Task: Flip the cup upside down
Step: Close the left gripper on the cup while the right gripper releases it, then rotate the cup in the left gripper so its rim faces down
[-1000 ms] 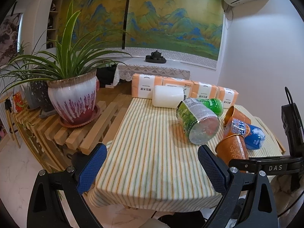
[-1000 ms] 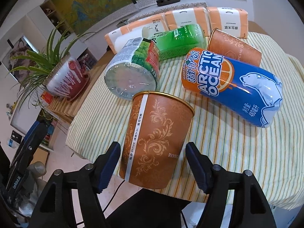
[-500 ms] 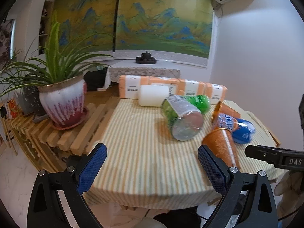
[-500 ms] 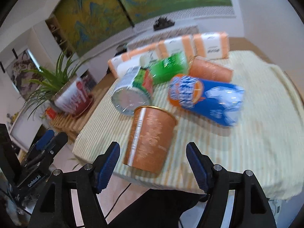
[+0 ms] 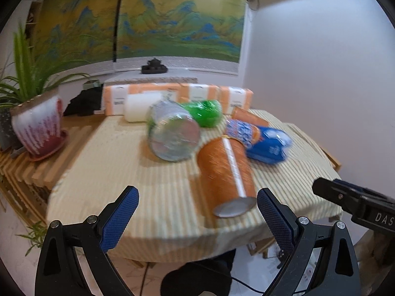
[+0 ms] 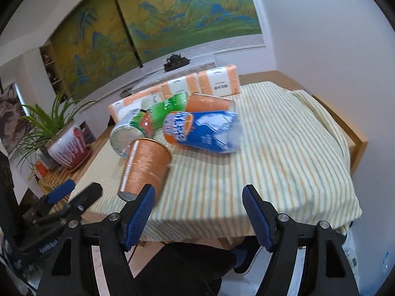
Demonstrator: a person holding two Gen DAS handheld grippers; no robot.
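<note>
An orange paper cup (image 5: 226, 170) lies tipped on the striped tablecloth (image 5: 138, 180), its grey base toward the front edge and its gold rim toward the blue can. It also shows in the right wrist view (image 6: 145, 166). My left gripper (image 5: 197, 212) is open and empty, just in front of the table edge, left of the cup's base. My right gripper (image 6: 198, 212) is open and empty, back from the table edge, with the cup ahead to its left.
A blue and orange can (image 6: 202, 130), a clear-bottomed green bottle (image 5: 172, 133), a green bottle (image 5: 205, 113) and a second orange cup (image 6: 208, 102) lie behind the cup. Tissue packs (image 5: 177, 93) line the back. A potted plant (image 5: 37, 125) stands on a wooden rack at the left.
The cup stood upright between my right fingers a second ago; now it lies tipped with its base toward the edge. Both grippers have pulled back from the table.
</note>
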